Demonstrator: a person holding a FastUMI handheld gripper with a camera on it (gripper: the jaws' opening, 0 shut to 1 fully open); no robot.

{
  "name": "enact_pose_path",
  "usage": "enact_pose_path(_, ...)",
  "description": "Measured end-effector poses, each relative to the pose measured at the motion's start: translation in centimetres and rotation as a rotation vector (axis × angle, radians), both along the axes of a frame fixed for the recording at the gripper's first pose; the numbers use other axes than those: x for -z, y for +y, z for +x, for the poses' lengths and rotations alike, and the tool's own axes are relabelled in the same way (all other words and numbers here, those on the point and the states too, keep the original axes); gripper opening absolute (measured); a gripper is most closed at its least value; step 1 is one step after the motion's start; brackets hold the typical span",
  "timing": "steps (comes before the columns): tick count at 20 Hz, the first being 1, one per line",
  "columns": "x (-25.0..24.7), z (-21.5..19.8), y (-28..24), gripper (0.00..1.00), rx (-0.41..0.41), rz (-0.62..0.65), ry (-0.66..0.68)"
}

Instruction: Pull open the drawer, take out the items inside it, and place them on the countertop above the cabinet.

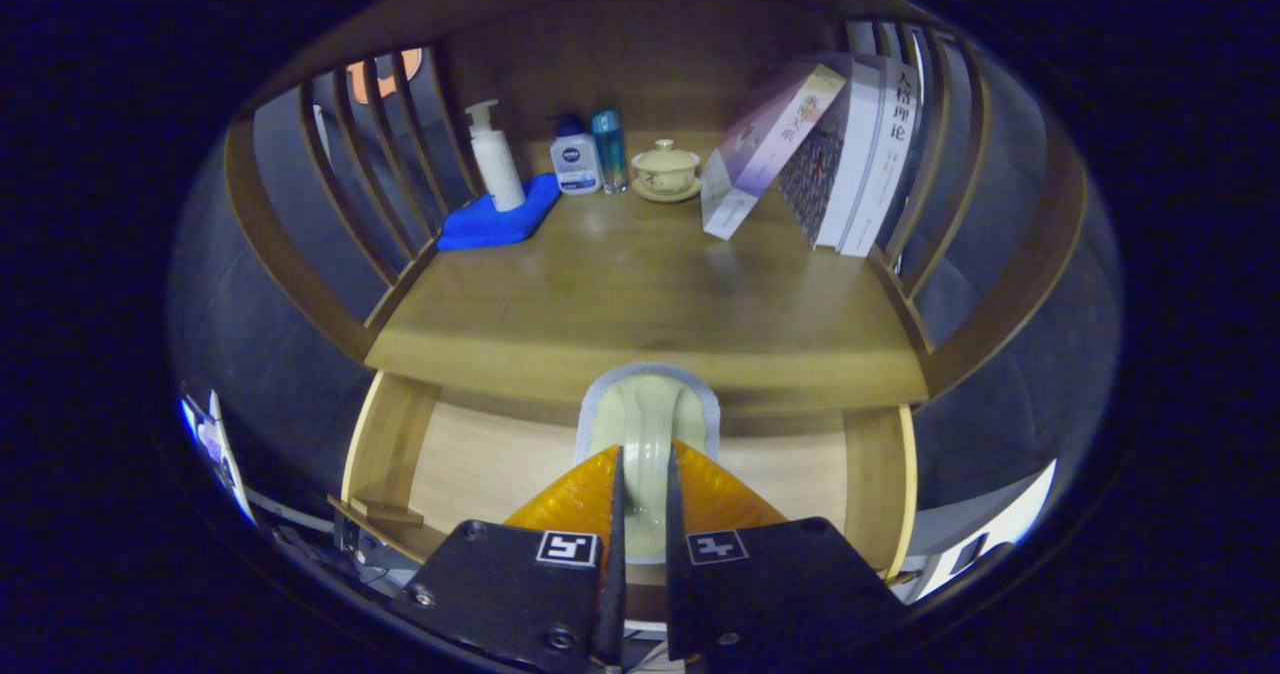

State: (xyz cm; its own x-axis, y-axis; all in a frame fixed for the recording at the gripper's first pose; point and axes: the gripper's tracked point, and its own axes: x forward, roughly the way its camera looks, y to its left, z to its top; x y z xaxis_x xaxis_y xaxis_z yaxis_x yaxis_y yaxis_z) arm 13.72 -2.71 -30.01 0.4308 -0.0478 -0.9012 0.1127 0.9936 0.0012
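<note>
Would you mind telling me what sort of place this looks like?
Probably a staged home corner: a wooden cabinet carrying books and a lotion bottle, its drawer open below, the tongs gripping a pale dish.

A white pump bottle (495, 157) stands on a folded blue cloth (497, 219). Beside it stand a small lotion bottle (575, 162), a blue spray bottle (608, 148) and a lidded cup (665, 168). Several books (850, 154) lean together near the slatted rail (925, 194).

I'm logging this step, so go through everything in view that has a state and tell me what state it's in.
gripper: shut on the pale bowl
pale bowl: on edge between the fingers, above the drawer
drawer: pulled open
countertop: bare in front
pump bottle: upright on blue cloth
lidded teacup: lid on, on saucer
books: leaning
</note>
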Motion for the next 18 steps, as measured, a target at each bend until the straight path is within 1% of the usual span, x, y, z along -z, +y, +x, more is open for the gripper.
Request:
enact_pose_path(1, -0.1, 0.8, -0.3, 0.19, 0.0, -0.02, -0.007)
enact_pose_path(12, 1.1, 9.5, 0.5, 0.19, 0.053, -0.011, 0.02)
enact_pose_path(18, 2.2, 13.1, 0.7, 0.19, 0.065, -0.011, 0.045)
